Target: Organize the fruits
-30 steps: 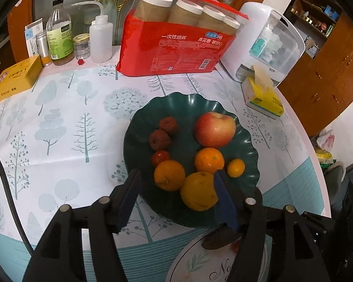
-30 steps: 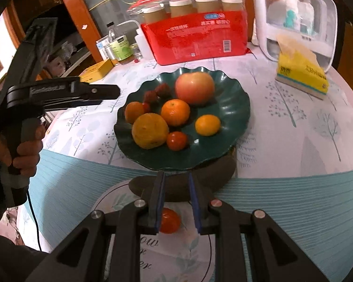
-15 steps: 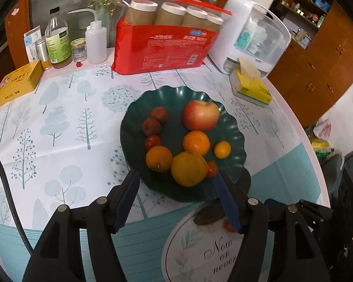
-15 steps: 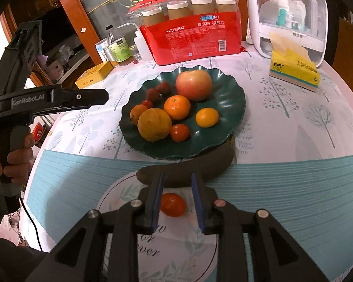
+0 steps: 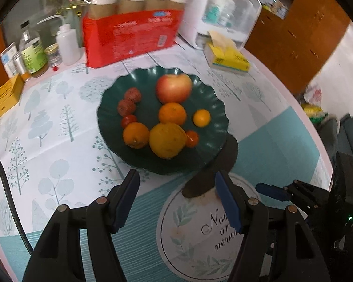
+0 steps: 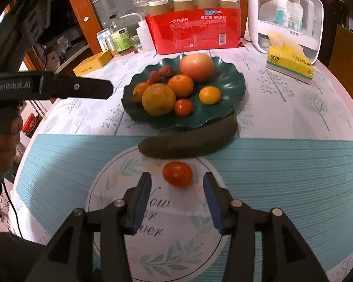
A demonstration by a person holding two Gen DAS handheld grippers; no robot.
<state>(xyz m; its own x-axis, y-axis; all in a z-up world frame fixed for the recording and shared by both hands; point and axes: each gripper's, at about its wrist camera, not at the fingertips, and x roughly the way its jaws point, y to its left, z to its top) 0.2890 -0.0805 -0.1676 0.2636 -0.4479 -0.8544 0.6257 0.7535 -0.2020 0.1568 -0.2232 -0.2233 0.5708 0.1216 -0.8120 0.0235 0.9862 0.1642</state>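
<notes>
A dark green scalloped plate [image 6: 233, 82] [image 5: 214, 108] holds an apple [image 6: 196, 67], several oranges, small tomatoes and two lychees. A dark overripe banana [image 6: 188, 143] [image 5: 214, 171] lies on the table against the plate's near rim. A loose red tomato [image 6: 177, 174] lies on the round white mat just in front of my right gripper [image 6: 177, 199], which is open and empty, with the tomato just ahead of the gap between its fingers. My left gripper [image 5: 176, 202] is open and empty, above the table before the plate. In the left wrist view the tomato is hidden.
At the back stand a red pack of paper cups [image 6: 193, 33], a white dispenser box [image 6: 287, 14], a yellow tissue pack [image 6: 289, 63], bottles and jars [image 6: 122, 40] and a yellow box [image 6: 94, 62]. The round white mat [image 6: 167, 239] lies near the table's front edge.
My right gripper has opened wide and drawn back from the plate, and the loose tomato now lies before it. My left gripper has pulled back from the plate, still open.
</notes>
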